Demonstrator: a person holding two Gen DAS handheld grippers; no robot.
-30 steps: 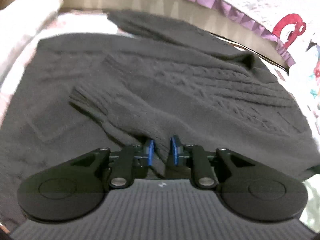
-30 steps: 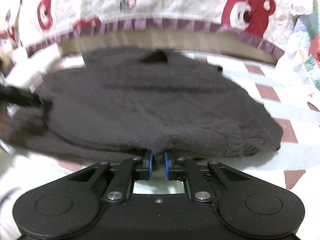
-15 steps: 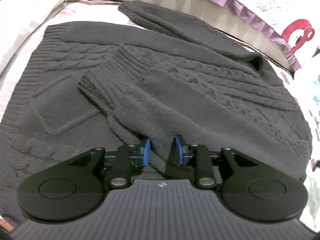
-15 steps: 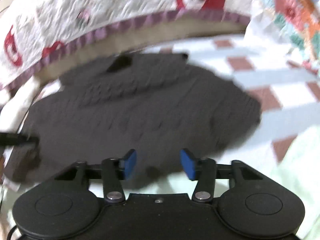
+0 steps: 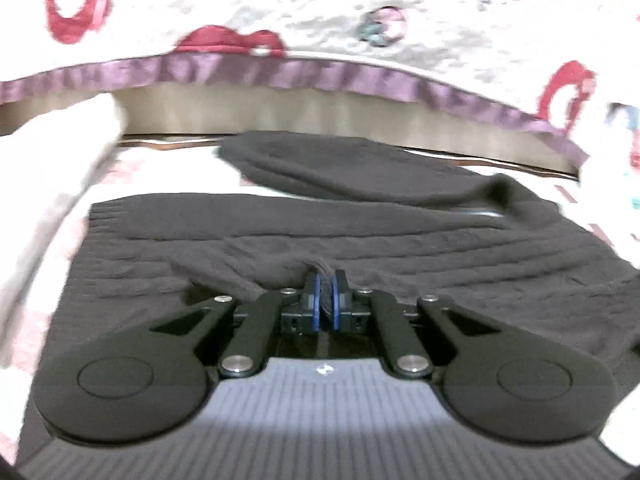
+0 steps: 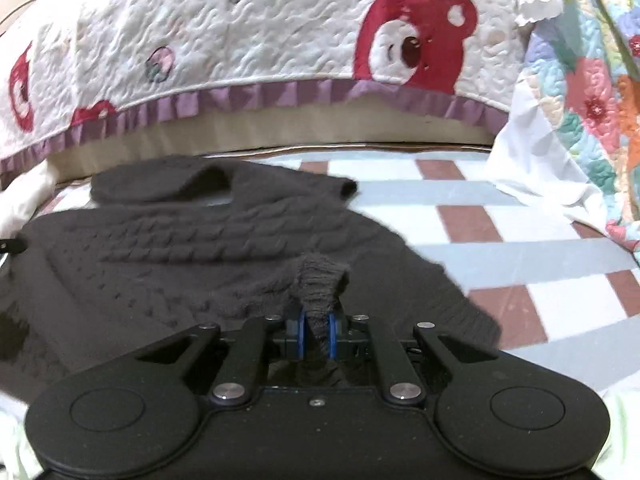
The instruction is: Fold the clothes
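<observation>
A dark grey cable-knit sweater (image 5: 400,248) lies spread on the bed, one sleeve (image 5: 340,168) stretched along its far side. My left gripper (image 5: 326,284) is shut on a pinched ridge of the knit near the sweater's near edge. In the right wrist view the same sweater (image 6: 180,248) fills the left and middle. The jaws of my right gripper (image 6: 316,320) are closing, and a bunched fold of the ribbed knit (image 6: 320,280) stands up between the blue pads, pressed by them.
A white quilt with red bears (image 6: 280,32) and a purple frill hangs behind the bed. The checked sheet (image 6: 500,248) lies bare to the right of the sweater. A patchwork quilt (image 6: 592,92) is at far right, white bedding (image 5: 52,168) at left.
The left gripper widened a little, then shut on a sweater fold and tilted up. The right gripper let go, opened wide, shifted sideways and closed on another fold of the sweater.
</observation>
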